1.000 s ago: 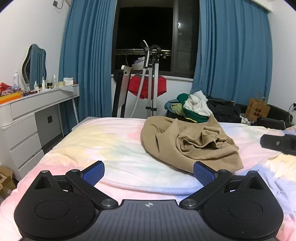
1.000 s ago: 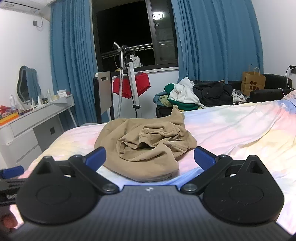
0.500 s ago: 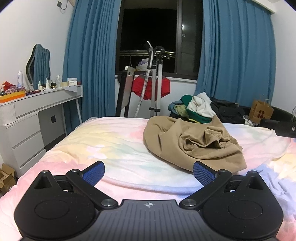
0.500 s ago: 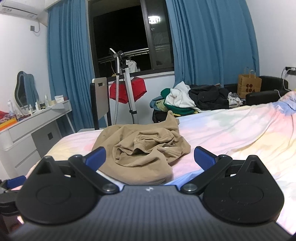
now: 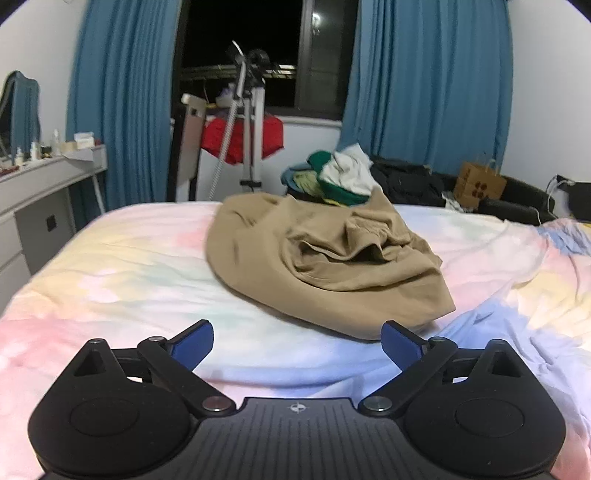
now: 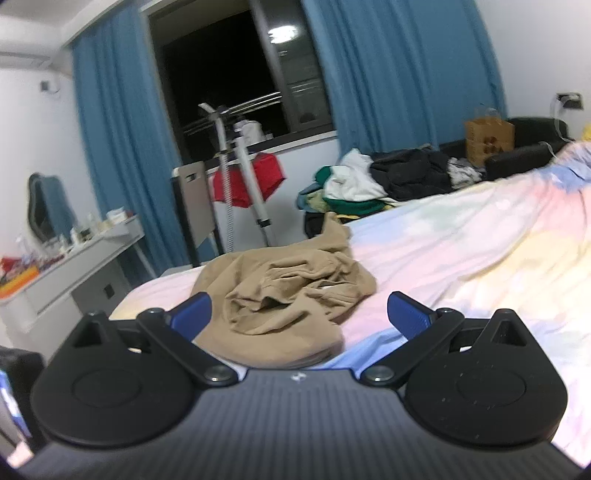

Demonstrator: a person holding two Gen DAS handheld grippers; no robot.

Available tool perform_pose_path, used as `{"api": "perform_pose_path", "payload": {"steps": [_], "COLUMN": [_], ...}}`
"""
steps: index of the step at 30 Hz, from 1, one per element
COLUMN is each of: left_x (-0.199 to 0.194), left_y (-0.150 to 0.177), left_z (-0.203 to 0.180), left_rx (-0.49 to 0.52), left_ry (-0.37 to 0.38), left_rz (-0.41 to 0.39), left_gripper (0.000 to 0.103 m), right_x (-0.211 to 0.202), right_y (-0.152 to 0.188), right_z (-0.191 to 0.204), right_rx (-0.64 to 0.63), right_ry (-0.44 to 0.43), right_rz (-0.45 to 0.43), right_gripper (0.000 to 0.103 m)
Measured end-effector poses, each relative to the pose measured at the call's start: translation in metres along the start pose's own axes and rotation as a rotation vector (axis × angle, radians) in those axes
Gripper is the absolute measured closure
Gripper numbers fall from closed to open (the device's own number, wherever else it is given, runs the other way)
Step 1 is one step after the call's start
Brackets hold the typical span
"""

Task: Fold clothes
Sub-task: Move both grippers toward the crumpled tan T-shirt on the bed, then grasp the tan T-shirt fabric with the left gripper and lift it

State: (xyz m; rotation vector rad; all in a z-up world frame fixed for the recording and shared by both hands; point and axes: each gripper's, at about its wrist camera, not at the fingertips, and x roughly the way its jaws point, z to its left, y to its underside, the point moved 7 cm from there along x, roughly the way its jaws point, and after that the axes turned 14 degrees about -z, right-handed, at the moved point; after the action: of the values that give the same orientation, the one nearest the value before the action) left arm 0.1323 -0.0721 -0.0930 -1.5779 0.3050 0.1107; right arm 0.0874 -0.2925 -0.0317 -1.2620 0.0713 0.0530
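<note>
Blue curtains (image 5: 125, 99) frame a dark window (image 5: 243, 33) behind the bed (image 5: 122, 273), whose pastel tie-dye cover is rumpled toward its right side. I see a tan garment (image 5: 325, 254) crumpled in a heap on the cover, near the far edge. My left gripper (image 5: 297, 341) is spread wide above the cover, just short of the heap; my right gripper (image 6: 299, 314) is equally wide (its view is blurred) with the heap between its fingers, touching nothing. A white desk (image 6: 74, 273) stands left; a clothes pile (image 6: 373, 184) lies beyond the bed.
</note>
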Motion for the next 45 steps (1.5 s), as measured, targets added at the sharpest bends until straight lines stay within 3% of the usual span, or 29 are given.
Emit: {"api": "perform_pose_path", "payload": {"steps": [6, 14, 19, 21, 25, 29, 30, 32, 33, 34, 35, 40, 45], "left_x": [0.067, 0.128, 0.152, 0.151, 0.149, 0.157, 0.161, 0.166, 0.165, 0.161, 0.154, 0.092, -0.001], "left_y": [0.008, 0.002, 0.011, 0.010, 0.007, 0.008, 0.008, 0.009, 0.008, 0.005, 0.000, -0.038, -0.080], "left_z": [-0.023, -0.055, -0.077, -0.081, -0.086, -0.094, -0.095, -0.094, -0.090, -0.085, -0.080, -0.052, -0.028], "left_rx": [-0.039, -0.069, -0.064, -0.117, -0.258, -0.272, -0.269, -0.255, -0.256, -0.266, -0.267, -0.204, -0.081], "left_ry": [0.000, 0.069, 0.118, 0.130, 0.166, 0.146, 0.133, 0.092, 0.078, 0.078, 0.085, 0.132, 0.187], "left_rz": [0.017, -0.041, -0.013, -0.015, -0.002, 0.009, 0.009, 0.022, 0.029, 0.028, 0.020, -0.064, -0.171], "left_gripper": [0.013, 0.020, 0.031, 0.031, 0.022, 0.020, 0.023, 0.058, 0.068, 0.086, 0.093, 0.096, 0.097], "right_x": [0.008, 0.023, 0.038, 0.041, 0.040, 0.040, 0.040, 0.042, 0.043, 0.043, 0.043, 0.042, 0.041], "right_y": [-0.001, 0.006, 0.022, 0.024, 0.024, 0.024, 0.025, 0.027, 0.027, 0.028, 0.028, 0.026, 0.024], "right_z": [-0.043, -0.099, -0.102, -0.102, -0.104, -0.104, -0.103, -0.100, -0.099, -0.097, -0.096, -0.079, -0.058], "right_rx": [0.087, 0.220, 0.245, 0.244, 0.262, 0.252, 0.239, 0.216, 0.207, 0.202, 0.197, 0.160, 0.140], "right_ry": [0.105, 0.241, 0.235, 0.226, 0.213, 0.214, 0.212, 0.205, 0.200, 0.193, 0.185, 0.137, 0.075], "right_rz": [-0.008, -0.020, 0.019, 0.024, 0.011, -0.001, -0.003, -0.005, -0.006, -0.007, -0.010, -0.036, -0.074], "right_gripper": [0.000, 0.000, 0.000, 0.000, 0.000, 0.000, 0.000, 0.000, 0.000, 0.000, 0.000, 0.002, 0.002]}}
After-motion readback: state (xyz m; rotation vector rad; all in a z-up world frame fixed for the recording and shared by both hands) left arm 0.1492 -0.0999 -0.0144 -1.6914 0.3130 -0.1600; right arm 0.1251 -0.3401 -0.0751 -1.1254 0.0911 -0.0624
